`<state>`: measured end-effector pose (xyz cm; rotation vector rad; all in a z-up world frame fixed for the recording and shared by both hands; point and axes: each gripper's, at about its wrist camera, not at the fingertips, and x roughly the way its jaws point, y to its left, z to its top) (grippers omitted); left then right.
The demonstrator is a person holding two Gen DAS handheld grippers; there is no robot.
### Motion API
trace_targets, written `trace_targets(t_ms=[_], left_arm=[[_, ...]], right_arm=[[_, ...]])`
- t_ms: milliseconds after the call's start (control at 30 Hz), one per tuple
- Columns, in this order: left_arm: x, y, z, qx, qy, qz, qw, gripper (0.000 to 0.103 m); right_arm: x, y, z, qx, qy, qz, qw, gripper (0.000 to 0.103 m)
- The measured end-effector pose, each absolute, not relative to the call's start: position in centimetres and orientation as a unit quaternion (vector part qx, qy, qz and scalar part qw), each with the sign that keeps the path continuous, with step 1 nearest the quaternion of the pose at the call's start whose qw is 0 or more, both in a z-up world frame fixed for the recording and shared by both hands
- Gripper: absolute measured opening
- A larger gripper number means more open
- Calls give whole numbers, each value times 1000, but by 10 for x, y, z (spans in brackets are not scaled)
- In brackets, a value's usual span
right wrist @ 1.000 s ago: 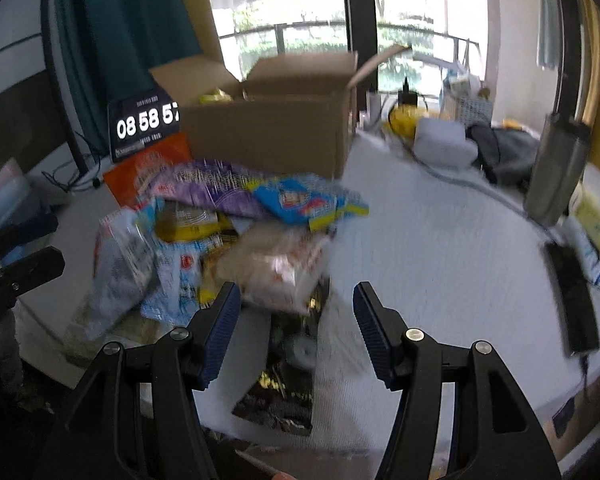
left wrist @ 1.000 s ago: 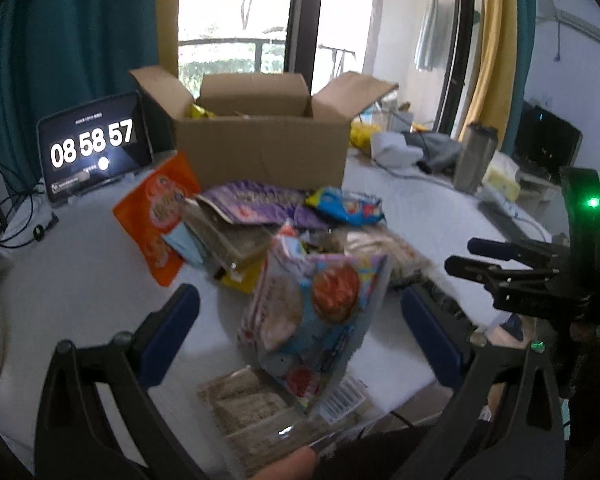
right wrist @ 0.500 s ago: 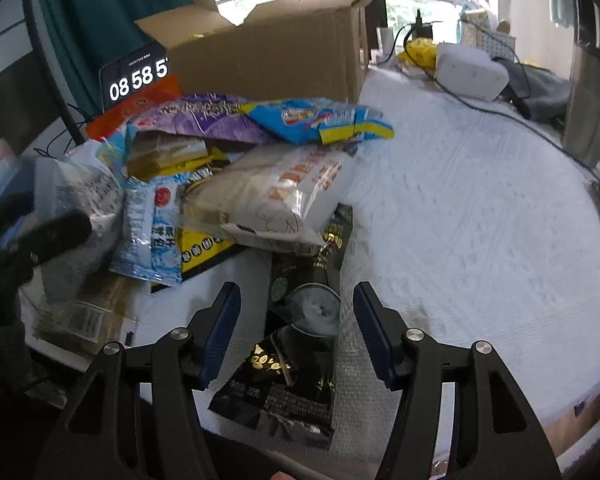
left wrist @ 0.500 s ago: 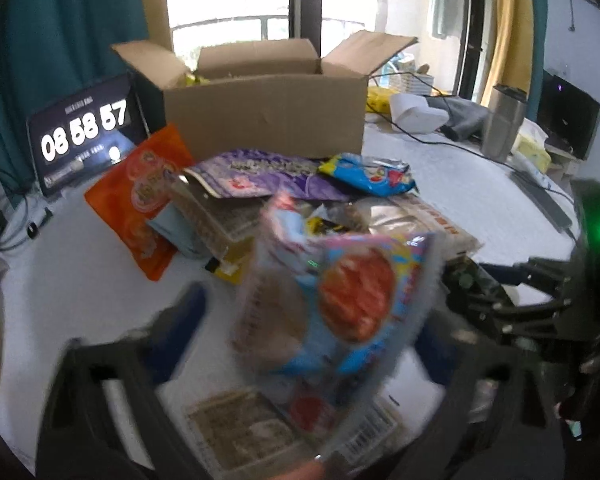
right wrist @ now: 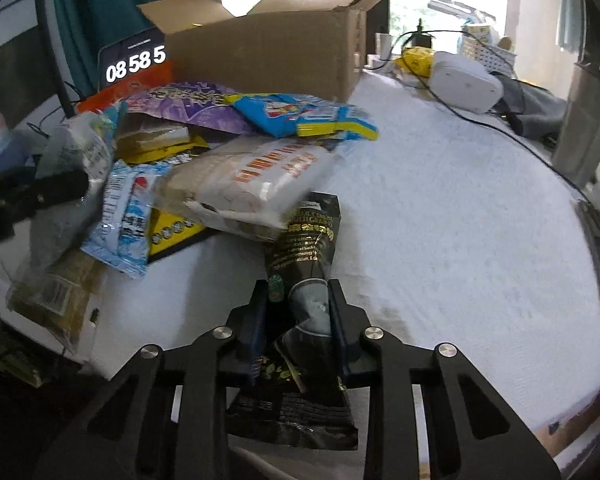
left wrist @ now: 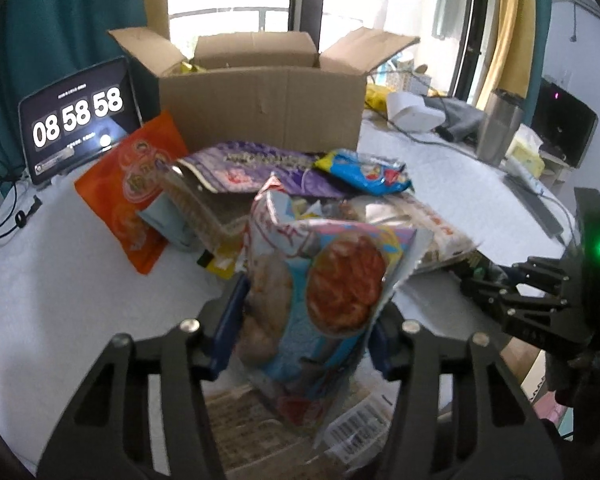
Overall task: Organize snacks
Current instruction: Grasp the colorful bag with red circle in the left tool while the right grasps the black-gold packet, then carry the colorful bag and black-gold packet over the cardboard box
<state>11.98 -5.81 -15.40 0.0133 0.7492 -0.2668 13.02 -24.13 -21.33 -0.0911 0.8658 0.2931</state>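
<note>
Left tongs (left wrist: 304,344) have just been closing and now clamp an upright blue snack bag (left wrist: 320,300). Right tongs (right wrist: 298,320) have likewise closed, pinching a black sachet (right wrist: 300,280) on the tabletop (right wrist: 460,220), apparently both bound for the open cardboard box (left wrist: 260,112).

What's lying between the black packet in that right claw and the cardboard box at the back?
A white packet, then a blue-and-yellow one, lie between the black packet and the cardboard box, seen in the right wrist view.

Orange packet (left wrist: 130,196), black pouch (right wrist: 304,248)
</note>
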Motion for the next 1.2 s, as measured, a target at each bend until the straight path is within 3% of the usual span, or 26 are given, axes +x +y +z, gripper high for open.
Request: trace_targets(t_ms=[433, 1200], left_arm=[[110, -41, -102, -21, 307, -140, 941, 54], [150, -9, -46, -39, 253, -131, 958, 54]], right_arm=[[129, -273, -166, -50, 370, 96, 923, 28], [185, -239, -96, -50, 299, 155, 940, 28]])
